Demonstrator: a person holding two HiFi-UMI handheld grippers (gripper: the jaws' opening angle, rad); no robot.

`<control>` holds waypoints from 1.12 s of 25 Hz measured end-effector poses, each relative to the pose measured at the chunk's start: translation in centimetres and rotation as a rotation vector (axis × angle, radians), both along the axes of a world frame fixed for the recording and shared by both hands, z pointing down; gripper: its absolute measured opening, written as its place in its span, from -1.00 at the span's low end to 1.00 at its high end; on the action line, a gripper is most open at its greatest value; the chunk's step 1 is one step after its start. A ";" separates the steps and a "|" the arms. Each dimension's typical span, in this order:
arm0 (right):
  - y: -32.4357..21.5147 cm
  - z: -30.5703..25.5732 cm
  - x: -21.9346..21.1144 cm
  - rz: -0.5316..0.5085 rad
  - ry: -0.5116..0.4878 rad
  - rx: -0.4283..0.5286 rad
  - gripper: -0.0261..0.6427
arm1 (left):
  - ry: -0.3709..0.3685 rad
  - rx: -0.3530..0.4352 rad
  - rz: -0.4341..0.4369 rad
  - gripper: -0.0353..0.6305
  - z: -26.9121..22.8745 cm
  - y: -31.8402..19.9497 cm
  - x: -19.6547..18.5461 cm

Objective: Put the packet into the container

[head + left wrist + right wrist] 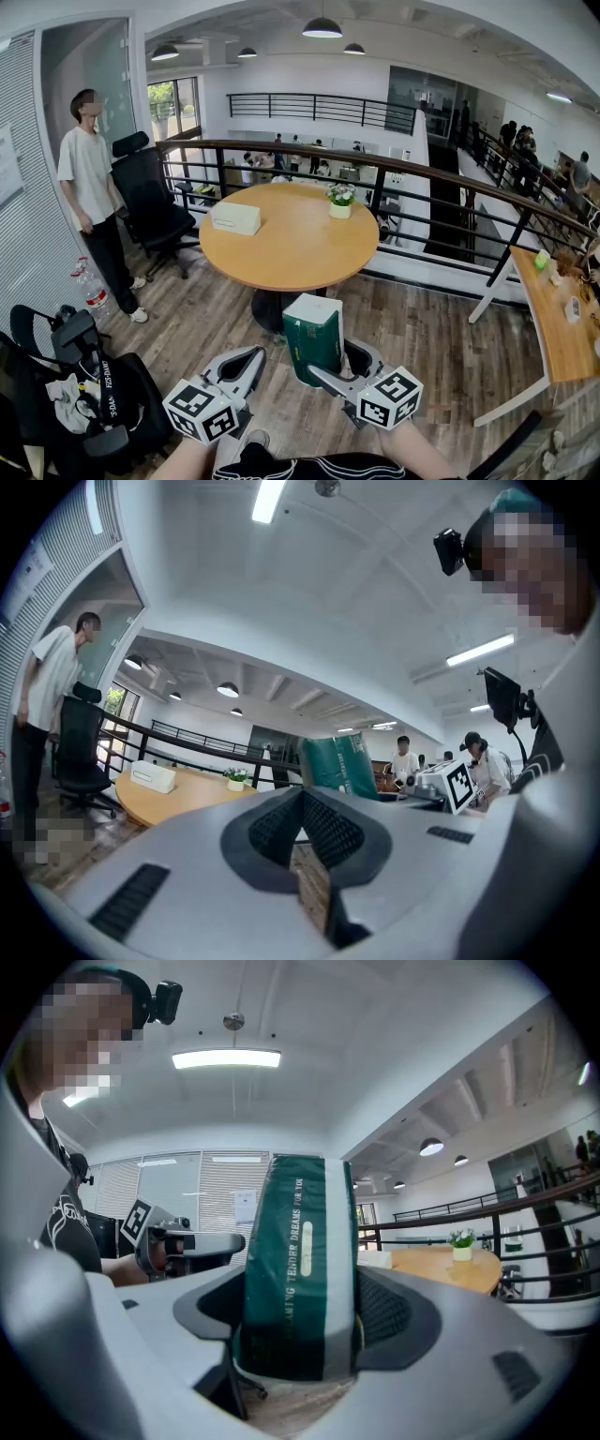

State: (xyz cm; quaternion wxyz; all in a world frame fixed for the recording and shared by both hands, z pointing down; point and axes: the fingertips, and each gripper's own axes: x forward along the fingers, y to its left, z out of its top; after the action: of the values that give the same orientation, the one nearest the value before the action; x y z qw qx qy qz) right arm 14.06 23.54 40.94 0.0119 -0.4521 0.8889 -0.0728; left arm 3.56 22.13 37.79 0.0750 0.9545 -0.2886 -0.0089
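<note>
- Packet (312,339): dark green soft wrapper with white top, white side band and white lettering; upright, above wood floor (441,347).
- Right gripper (343,367): jaws wide, clamping packet.
- Left gripper (248,361): jaw tips together, empty, beside packet.

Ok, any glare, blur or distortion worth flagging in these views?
Head view: even light, strong fisheye bowing the railing. Left gripper view: ceiling strip light blows out, dark vignetted corners. Right gripper view: green packet sharp, its print legible; ceiling panel light glares.
</note>
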 end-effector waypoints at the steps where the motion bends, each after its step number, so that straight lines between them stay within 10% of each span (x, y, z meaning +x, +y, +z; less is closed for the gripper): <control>1: 0.1 0.0 -0.2 -0.005 -0.002 -0.002 0.14 | 0.001 0.000 0.000 -0.88 0.0 0.1 -0.1; 28: -5.7 2.6 -3.0 -0.110 -0.009 -0.055 0.06 | 0.031 -0.052 -0.078 -0.88 1.8 -6.0 -3.3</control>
State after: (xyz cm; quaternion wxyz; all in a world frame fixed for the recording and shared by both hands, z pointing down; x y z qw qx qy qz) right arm 11.01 17.89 43.58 -0.0003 -0.4023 0.9100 -0.0997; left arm 0.29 16.09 39.63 0.1037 0.9400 -0.3245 -0.0193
